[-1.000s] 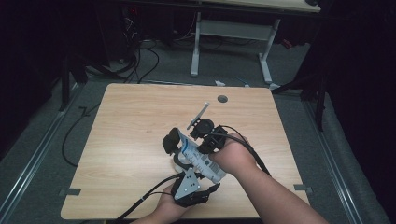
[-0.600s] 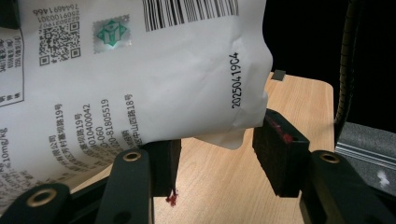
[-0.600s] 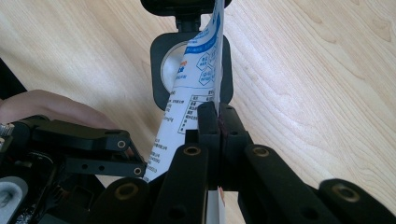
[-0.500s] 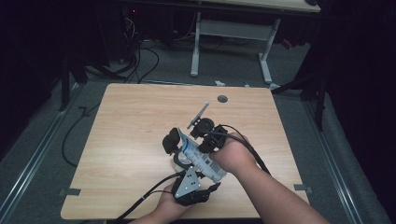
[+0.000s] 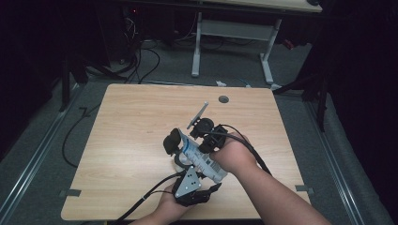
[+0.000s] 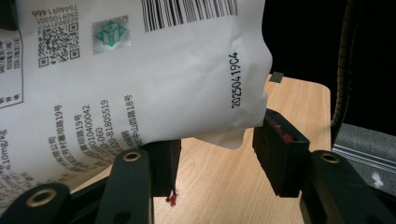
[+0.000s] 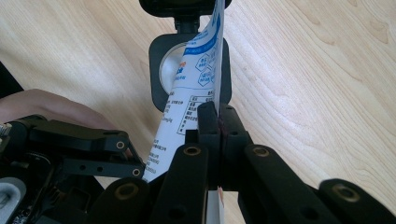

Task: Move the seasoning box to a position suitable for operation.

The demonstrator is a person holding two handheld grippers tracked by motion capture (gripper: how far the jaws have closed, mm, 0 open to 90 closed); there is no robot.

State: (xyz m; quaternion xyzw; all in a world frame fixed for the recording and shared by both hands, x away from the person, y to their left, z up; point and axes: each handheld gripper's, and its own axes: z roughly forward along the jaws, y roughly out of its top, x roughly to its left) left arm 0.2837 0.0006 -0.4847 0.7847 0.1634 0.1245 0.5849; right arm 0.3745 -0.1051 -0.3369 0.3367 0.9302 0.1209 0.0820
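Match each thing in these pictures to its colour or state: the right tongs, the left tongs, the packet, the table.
Things:
1. right tongs
2. left tongs
3. packet
4. table

Colours or states:
A. jaws apart, the packet's end between them
B. light wood
C. shut on the packet's thin edge
D. white, with a barcode

Pairs: 1-C, 2-A, 3-D, 4-B

The left gripper [image 5: 180,154] was matte black with brass-ringed pivot holes; a grey three-cornered plate [image 5: 187,181] sat on top; a black cable [image 5: 141,204] trailed away; red flecks marked its pads [image 6: 280,130].
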